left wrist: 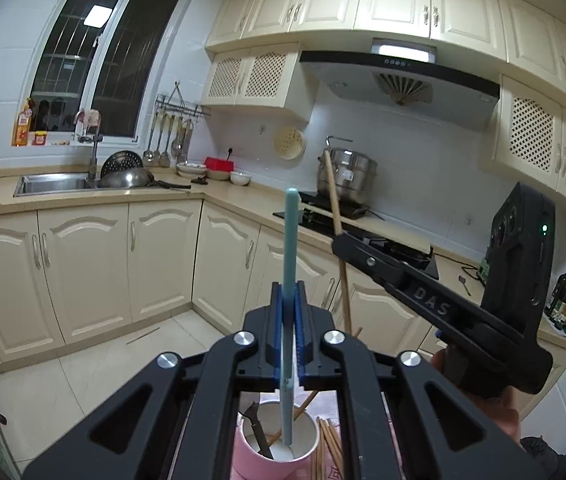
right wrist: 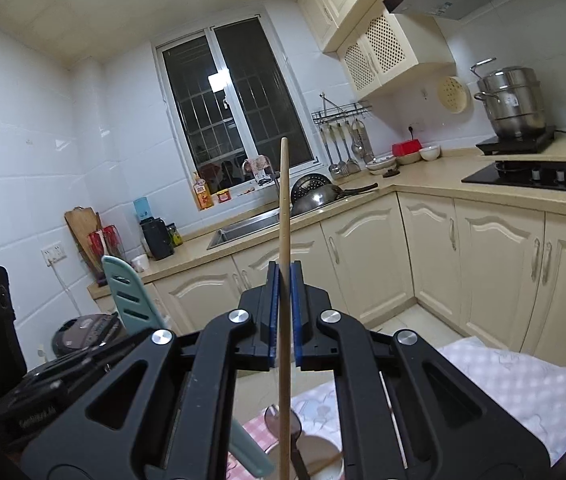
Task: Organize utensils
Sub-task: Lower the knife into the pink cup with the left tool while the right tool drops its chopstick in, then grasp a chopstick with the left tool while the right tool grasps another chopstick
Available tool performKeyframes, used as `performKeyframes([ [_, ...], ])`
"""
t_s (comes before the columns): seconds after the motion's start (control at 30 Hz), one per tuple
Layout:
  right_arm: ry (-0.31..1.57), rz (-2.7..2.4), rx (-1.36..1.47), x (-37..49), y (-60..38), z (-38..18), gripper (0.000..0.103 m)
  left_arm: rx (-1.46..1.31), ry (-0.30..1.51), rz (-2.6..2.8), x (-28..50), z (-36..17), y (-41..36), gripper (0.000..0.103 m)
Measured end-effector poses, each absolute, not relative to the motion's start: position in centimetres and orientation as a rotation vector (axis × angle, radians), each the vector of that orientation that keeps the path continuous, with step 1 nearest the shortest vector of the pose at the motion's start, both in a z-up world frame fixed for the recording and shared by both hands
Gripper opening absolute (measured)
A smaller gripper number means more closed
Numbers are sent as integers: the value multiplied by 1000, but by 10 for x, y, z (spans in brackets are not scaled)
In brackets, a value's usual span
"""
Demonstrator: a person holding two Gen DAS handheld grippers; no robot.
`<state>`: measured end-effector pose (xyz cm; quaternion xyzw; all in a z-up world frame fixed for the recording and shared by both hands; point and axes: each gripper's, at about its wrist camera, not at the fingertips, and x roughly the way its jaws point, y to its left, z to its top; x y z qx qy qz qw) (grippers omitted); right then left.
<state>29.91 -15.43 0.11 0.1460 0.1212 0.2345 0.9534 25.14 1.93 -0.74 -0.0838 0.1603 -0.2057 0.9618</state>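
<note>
Both grippers grip utensils; right gripper (left wrist: 341,242) reads "DAS".

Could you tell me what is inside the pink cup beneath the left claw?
The pink cup holds the teal utensil's lower end, a dark-handled utensil and wooden chopsticks. The claw frame covers the cup's sides.

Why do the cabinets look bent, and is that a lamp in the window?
Left wrist view: the fisheye lens bows the upper cabinets, and the bright patch in the dark window is a reflected ceiling light. Right wrist view: same curving, same reflection.
</note>
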Motion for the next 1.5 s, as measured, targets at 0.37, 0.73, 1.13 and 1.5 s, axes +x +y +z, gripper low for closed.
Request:
performKeyframes([
  [0.37, 307, 441, 294, 318, -144, -41, 6, -170, 408, -405, 279, -42, 14, 5],
  [0.73, 334, 382, 280, 292, -171, -43, 75, -172, 427, -381, 276, -50, 15, 48],
  [1.13, 378, 257, 320, 263, -235, -25, 97, -110, 357, -324, 246, -32, 7, 93],
  [1.5, 527, 175, 333, 242, -274, -47, 97, -48, 400, -332, 224, -43, -6, 93],
])
